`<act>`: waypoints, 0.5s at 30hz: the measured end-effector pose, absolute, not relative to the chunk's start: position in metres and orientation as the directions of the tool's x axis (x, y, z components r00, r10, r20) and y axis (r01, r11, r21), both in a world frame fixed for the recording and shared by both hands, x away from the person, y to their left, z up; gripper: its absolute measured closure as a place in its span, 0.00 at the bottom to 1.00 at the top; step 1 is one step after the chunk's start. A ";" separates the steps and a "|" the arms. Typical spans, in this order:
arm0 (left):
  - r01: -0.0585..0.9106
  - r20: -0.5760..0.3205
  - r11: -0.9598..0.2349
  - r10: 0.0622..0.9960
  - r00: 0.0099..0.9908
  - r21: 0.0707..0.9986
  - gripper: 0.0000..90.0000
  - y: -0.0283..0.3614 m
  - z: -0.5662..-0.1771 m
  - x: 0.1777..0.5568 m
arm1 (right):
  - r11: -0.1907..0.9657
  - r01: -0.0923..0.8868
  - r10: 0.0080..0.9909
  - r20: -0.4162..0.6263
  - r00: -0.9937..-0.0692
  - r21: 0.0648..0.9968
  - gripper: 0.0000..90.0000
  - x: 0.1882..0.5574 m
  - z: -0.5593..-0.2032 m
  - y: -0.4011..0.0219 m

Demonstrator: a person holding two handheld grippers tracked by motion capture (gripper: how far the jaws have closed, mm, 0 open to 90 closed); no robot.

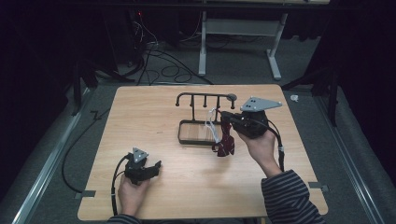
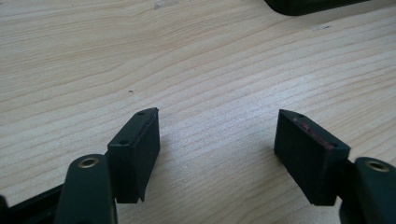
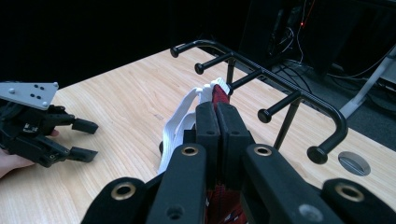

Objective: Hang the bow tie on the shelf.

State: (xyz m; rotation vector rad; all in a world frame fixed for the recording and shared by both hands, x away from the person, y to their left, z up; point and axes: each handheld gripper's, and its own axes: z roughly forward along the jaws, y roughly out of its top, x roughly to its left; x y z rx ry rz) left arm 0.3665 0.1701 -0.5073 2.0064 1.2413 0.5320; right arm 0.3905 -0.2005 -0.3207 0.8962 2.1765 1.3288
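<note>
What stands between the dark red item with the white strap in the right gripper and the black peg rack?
Nothing visible. The right gripper holds the dark red item with white strap just short of the black metal peg rack, with open air between.

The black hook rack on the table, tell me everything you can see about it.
The black hook rack looks like thin metal rod: an upright post rises from a rectangular tray base and carries a horizontal bar with several short pegs ending in round knobs. It stands upright near the table's far middle. Its pegs look bare. The right gripper, clamping a dark red cloth with white straps, is just beside it.
</note>
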 end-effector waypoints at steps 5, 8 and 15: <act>0.600 -0.021 -0.289 0.891 0.454 0.746 0.35 0.170 -0.507 0.366 | 0.338 0.301 0.719 -0.038 -0.694 0.892 1.00 0.396 -0.320 -0.196; 0.600 -0.020 -0.289 0.891 0.454 0.746 0.35 0.170 -0.507 0.366 | 0.339 0.304 0.719 -0.037 -0.694 0.891 1.00 0.398 -0.320 -0.194; 0.600 -0.021 -0.288 0.891 0.454 0.747 0.35 0.170 -0.507 0.366 | 0.344 0.309 0.719 -0.038 -0.694 0.887 1.00 0.406 -0.322 -0.187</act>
